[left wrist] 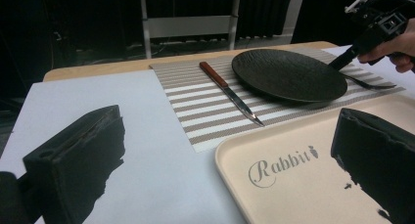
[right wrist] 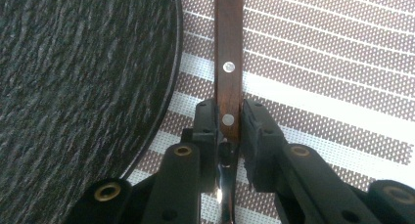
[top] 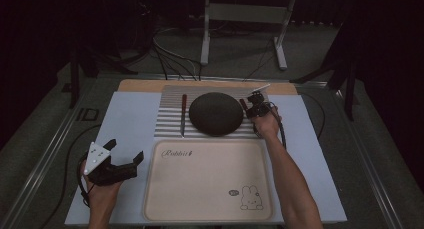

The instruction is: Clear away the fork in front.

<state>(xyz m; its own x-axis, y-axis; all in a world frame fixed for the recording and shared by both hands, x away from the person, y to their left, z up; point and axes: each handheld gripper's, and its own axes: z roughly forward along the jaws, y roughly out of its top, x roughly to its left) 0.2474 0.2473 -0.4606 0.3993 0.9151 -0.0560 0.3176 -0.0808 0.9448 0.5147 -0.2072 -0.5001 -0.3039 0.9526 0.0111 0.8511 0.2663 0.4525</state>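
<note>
- Low in the right gripper view, our right gripper (right wrist: pixel 228 119) is clamped on the brown wooden riveted handle of a steel fork (right wrist: pixel 229 48).
- The fork lies on the striped woven placemat (right wrist: pixel 318 62), just right of the round black textured plate (right wrist: pixel 83 77).
- We judge it light and stiff, the slim handle prone to pivot; we grip mid-handle.
- Our left gripper (top: pixel 125 154) rests wide open, lower left.

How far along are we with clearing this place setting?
Early. The right tongs have closed on the wooden-handled utensil right of the black plate. The knife and plate lie on the striped mat; the beige tray holds nothing. The left tongs wait open.
</note>
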